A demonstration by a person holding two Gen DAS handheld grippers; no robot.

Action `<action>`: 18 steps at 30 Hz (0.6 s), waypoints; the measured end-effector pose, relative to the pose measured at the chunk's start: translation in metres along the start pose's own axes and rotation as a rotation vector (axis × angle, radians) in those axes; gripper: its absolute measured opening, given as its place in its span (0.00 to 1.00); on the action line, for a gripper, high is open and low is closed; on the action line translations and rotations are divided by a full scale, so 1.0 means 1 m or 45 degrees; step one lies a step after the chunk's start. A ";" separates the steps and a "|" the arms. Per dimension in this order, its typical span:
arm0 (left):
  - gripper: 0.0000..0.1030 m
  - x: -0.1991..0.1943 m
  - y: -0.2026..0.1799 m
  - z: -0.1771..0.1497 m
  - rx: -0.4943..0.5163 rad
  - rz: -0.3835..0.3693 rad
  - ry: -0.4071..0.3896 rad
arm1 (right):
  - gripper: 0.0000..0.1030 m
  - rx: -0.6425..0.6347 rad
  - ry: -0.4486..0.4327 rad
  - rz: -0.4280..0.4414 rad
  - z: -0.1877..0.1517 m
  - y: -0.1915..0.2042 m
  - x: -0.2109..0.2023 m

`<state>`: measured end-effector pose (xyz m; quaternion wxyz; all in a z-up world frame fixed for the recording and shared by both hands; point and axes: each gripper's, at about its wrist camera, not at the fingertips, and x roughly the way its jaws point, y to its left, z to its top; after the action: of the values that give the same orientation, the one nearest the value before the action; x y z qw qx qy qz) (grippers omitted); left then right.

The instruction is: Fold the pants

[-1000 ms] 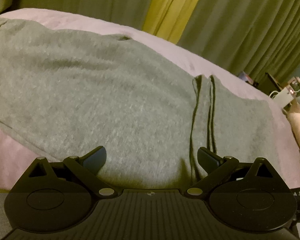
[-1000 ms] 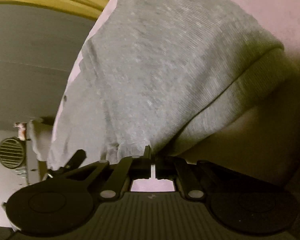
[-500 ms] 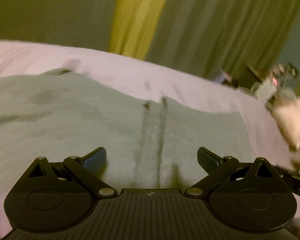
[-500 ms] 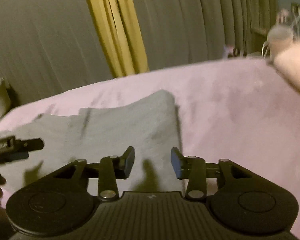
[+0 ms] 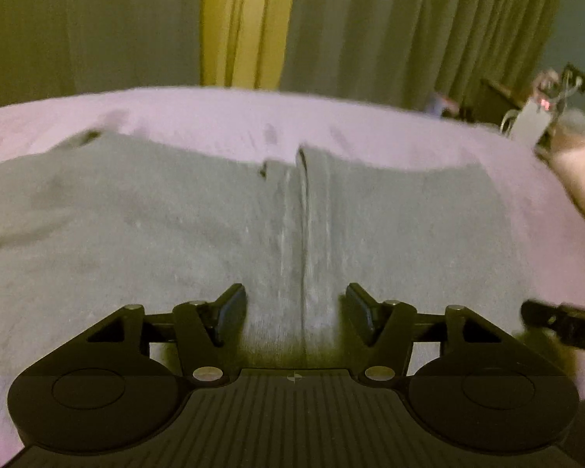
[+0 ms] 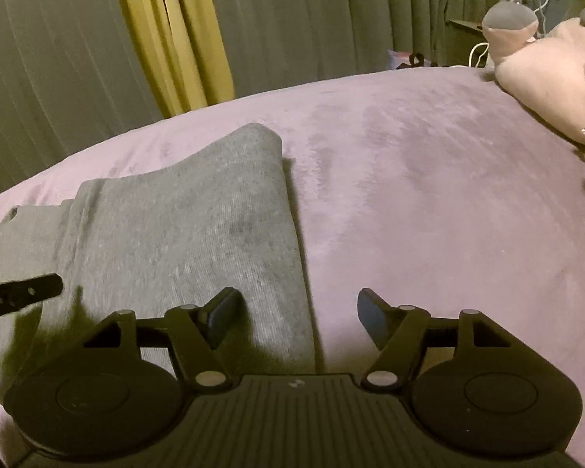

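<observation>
The left tool has its two black fingers apart with nothing pinched between them; its jaws have just been closing, yet the pads stand clear of the cloth, which lies under the gap rather than in a grip. Straight ahead of this tool and spreading to both sides lie the grey knitted pants, flat on the bed, with a dark vertical fold line running away from the gap toward the far edge of the cloth. To its right the tip of the other black tool shows at the picture's edge. The right tool also stands apart and holds nothing; its jaws have just been opening. Its left finger hangs over the folded right end of the pants, while its right finger hangs over bare bedding, the cloth's straight edge passing between the two. Under everything is the pale lilac plush bed cover, reaching out to the right of this tool. Far off to the upper right lies a pink and grey soft toy. Beyond the bed hang grey-green pleated curtains with a yellow curtain strip up and to the left.
</observation>
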<state>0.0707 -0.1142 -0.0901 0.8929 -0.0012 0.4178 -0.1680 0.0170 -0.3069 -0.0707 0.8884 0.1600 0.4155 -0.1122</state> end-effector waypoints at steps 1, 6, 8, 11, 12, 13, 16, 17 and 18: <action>0.60 0.005 -0.001 0.000 0.004 -0.012 0.019 | 0.68 -0.004 -0.004 -0.002 0.000 0.001 -0.001; 0.63 0.018 -0.009 0.001 0.040 0.016 0.053 | 0.72 -0.015 -0.010 -0.016 -0.002 0.002 0.000; 0.60 0.015 -0.011 0.000 0.057 0.022 0.045 | 0.72 0.001 -0.009 -0.020 -0.002 0.000 0.003; 0.56 0.009 -0.011 -0.003 0.089 0.024 0.025 | 0.74 0.009 -0.004 -0.028 -0.001 -0.001 0.003; 0.53 0.008 -0.010 -0.004 0.085 0.029 0.027 | 0.75 0.009 -0.004 -0.031 -0.001 -0.001 0.003; 0.51 0.007 -0.008 -0.005 0.071 0.029 0.027 | 0.76 0.010 -0.003 -0.033 -0.001 -0.001 0.003; 0.45 0.001 -0.003 -0.004 0.023 0.007 0.003 | 0.78 0.023 0.004 -0.033 -0.001 -0.003 0.004; 0.40 0.000 -0.002 -0.003 0.017 0.008 -0.002 | 0.78 0.028 0.005 -0.032 0.000 -0.003 0.004; 0.38 -0.002 -0.001 -0.002 0.014 0.006 -0.010 | 0.79 0.035 0.007 -0.030 0.000 -0.004 0.005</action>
<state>0.0676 -0.1145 -0.0903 0.8949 0.0040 0.4134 -0.1681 0.0186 -0.3110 -0.0753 0.8836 0.1677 0.4182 -0.1278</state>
